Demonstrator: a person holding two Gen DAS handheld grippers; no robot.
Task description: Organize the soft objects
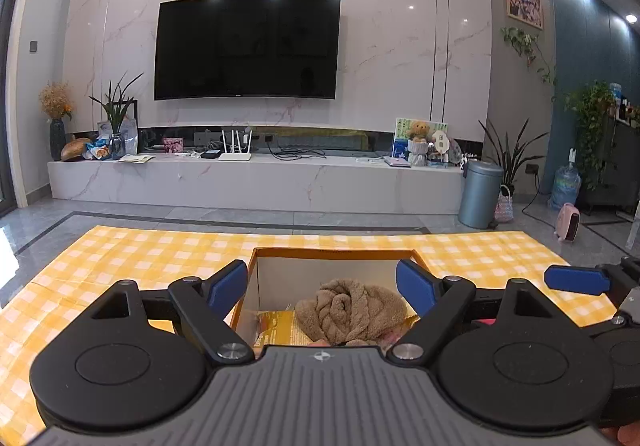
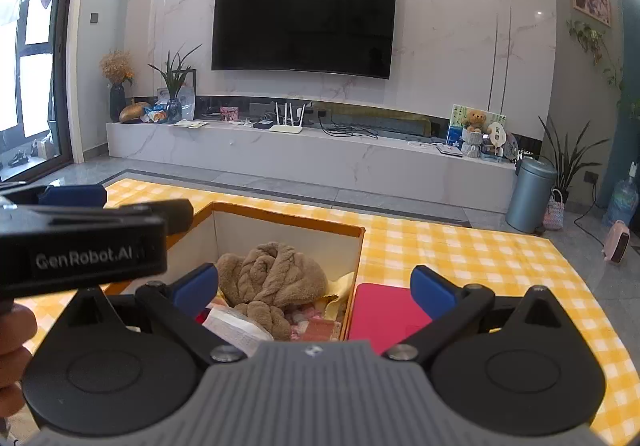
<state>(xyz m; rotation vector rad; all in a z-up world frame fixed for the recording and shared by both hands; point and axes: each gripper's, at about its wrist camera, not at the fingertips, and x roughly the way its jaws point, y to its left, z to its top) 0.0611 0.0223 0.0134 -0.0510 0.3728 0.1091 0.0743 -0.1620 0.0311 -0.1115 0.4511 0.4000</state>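
Observation:
An open cardboard box [image 1: 332, 254] [image 2: 288, 219] stands on the yellow checked cloth [image 1: 132, 254] [image 2: 472, 250]. Inside lies a bunched brown fluffy towel [image 1: 348, 310] [image 2: 272, 278] on top of other soft items, with a white packet [image 2: 236, 326] at the near side. My left gripper [image 1: 322, 286] is open and empty, above the box's near edge. My right gripper [image 2: 314, 290] is open and empty, over the box's right wall. A pink flat item [image 2: 384, 310] lies just right of the box. The left gripper's body shows in the right wrist view [image 2: 84, 246].
Beyond the table is grey floor, a marble TV bench [image 1: 256, 177] with a router and clutter, a wall TV [image 1: 248, 45], a blue-grey bin [image 1: 480, 193], plants, a water jug and a small pink heater [image 1: 568, 226].

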